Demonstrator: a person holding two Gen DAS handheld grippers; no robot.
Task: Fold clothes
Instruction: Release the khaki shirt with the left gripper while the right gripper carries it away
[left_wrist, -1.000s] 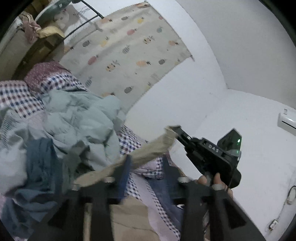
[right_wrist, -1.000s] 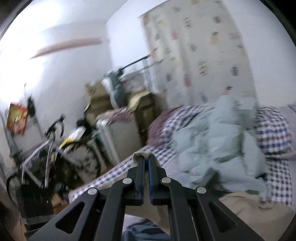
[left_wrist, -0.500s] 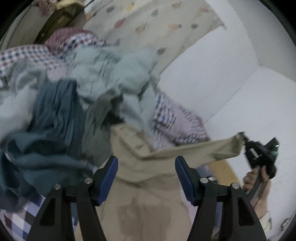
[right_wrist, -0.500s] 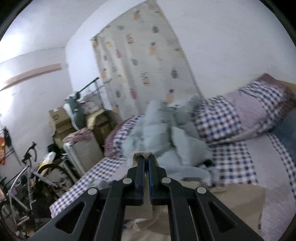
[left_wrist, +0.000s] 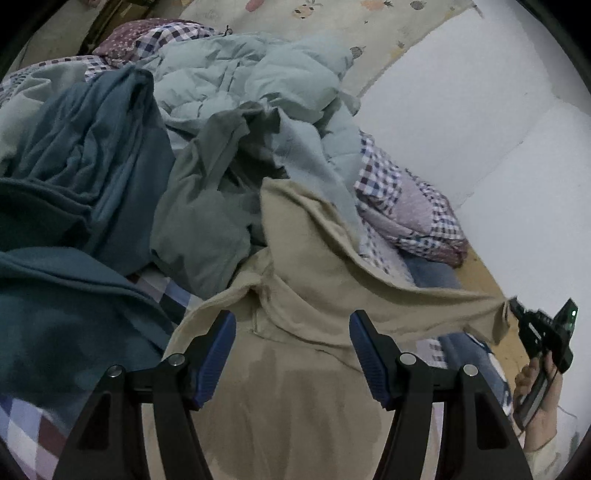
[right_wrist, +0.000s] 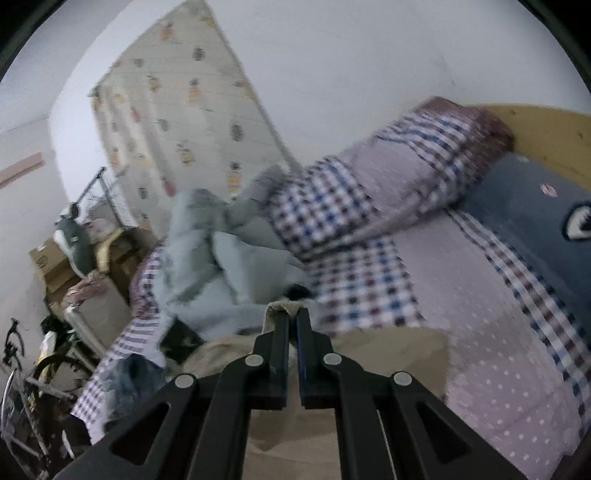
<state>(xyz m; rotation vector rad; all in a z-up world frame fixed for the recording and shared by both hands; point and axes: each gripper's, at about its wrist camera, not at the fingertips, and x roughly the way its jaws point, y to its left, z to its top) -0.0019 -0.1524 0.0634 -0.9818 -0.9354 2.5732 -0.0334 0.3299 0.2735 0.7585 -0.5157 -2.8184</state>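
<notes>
While left hand-held gripper (left_wrist: 291, 347) gapes | right hand-held gripper (right_wrist: 291, 317) pinches beige garment (left_wrist: 314, 280) | bicycle (right_wrist: 22, 373) right-view only

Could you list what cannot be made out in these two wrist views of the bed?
- Beige garment: which garment it is; the left view's bottom edge and the left gripper cut off its lower part.
- Right gripper, left view: small at the picture's edge; the right view shows its jaws shut on beige fabric.
- Pale blue quilt, right view: folds blurred.
- Bicycle, right view: cut off by the left edge.
</notes>
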